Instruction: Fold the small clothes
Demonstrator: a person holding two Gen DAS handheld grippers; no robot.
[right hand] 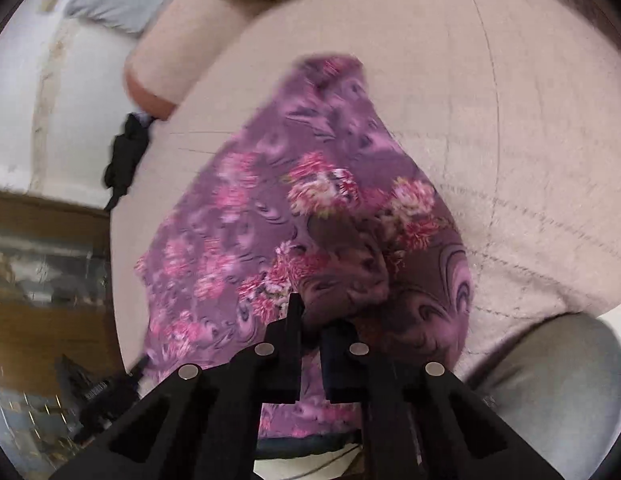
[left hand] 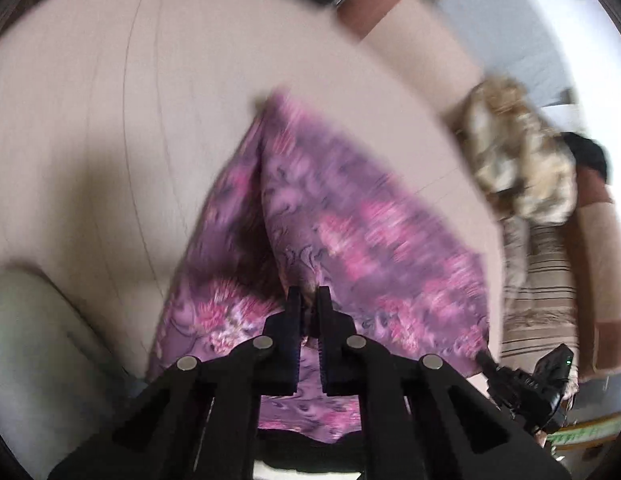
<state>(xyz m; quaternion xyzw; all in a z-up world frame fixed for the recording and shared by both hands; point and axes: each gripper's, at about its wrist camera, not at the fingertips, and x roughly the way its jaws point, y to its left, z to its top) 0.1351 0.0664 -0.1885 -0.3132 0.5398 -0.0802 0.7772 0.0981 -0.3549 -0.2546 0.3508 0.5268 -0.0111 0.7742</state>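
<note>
Beige quilted sofa seat [left hand: 90, 140] bears the purple floral garment [left hand: 350, 220], both grippers' jaws pinching its near edge.

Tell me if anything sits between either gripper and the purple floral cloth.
Nothing visible does. The left gripper and the right gripper each have their jaws closed on the near edge of the purple and pink floral cloth, which hangs down onto the beige upholstered cushion.

Black gripper [left hand: 309, 300], silver round screws [left hand: 357, 341]
</note>
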